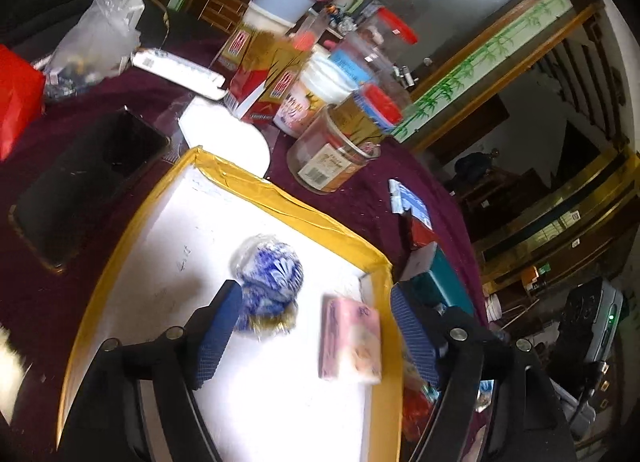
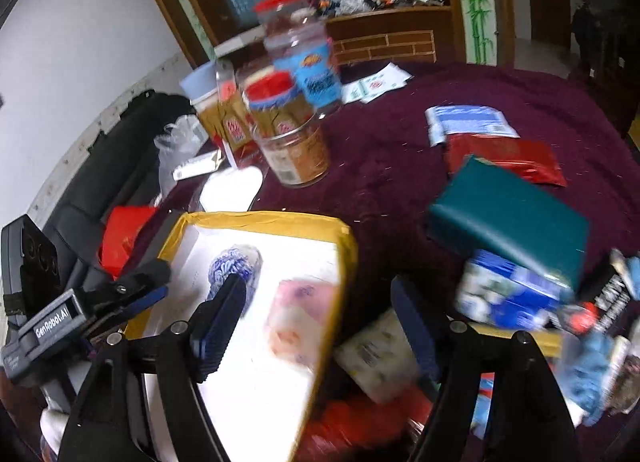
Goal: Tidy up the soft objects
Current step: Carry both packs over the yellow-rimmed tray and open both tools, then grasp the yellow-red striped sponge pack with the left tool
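The left gripper [image 1: 312,326] is nearest in the left view. Its jaws stand wide and hold nothing. Both of its blue pads [image 1: 218,338] are bare. Under it sits the box [image 1: 120,262], white inside with yellow tape round the rim.

Two soft things lie in the box. On the left is the blue bundle [image 1: 268,278], wrapped in clear plastic, just beside the left pad. To its right is the pink pack [image 1: 350,342], close to the box's right wall. They lie a little apart.

The right gripper [image 2: 320,326] hangs over the right edge of the box. Its jaws are wide too, and nothing is pinched in them. A pale pack [image 2: 376,354] lies below, just outside the box wall. It is blurry, so I cannot tell if a pad touches it. Past it, on the purple cloth [image 2: 400,142], a heap of packets [image 2: 516,298] leans on a green box [image 2: 508,218].

I think the next job is to fetch one more soft thing from that heap. To do it well, keep the jaws wide until the pack sits right between the pads. Pinch it across its short side, in the middle, and only gently, since soft packs squash. Lift it clear over the yellow rim. Set it in the bare white part, not on top of the pink pack. Keep well away from the glass jar [image 2: 296,150] behind the box.
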Available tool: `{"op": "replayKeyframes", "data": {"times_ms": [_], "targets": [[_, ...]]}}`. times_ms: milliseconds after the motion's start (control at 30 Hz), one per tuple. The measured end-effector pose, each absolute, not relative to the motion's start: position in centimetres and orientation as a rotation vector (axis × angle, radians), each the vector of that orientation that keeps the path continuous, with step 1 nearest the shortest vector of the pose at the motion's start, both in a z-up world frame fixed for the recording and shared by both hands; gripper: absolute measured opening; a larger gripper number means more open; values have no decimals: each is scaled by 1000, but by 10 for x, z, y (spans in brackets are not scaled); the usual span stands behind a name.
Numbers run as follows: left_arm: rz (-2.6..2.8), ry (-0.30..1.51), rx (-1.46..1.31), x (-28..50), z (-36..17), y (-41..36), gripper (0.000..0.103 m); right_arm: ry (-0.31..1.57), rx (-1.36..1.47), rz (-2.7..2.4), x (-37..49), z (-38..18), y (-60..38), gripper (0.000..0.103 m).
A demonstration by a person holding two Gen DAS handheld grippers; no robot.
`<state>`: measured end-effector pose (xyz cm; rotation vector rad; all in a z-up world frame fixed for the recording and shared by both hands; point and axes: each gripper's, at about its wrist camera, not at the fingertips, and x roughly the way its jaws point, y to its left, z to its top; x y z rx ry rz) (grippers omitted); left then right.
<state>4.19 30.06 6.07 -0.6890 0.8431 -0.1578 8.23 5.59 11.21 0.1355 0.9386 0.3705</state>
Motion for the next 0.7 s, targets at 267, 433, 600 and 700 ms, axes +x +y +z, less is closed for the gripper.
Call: {"op": "replayKeyframes", "data": {"times_ms": [267,433,600,700], "targets": [[-198,802,-670,-7,84,289,88,856,167,277,26,126,-38,79],[-177,794,-683,-36,86,289,89,818,180,197,-7,122,-101,79],[-195,816,-646,-50,92,263,92,792,246,124,-25,115,-156,79],[-244,838,-569,-48,100,225,92,768,256,69,-30,107,-178,79]]}}
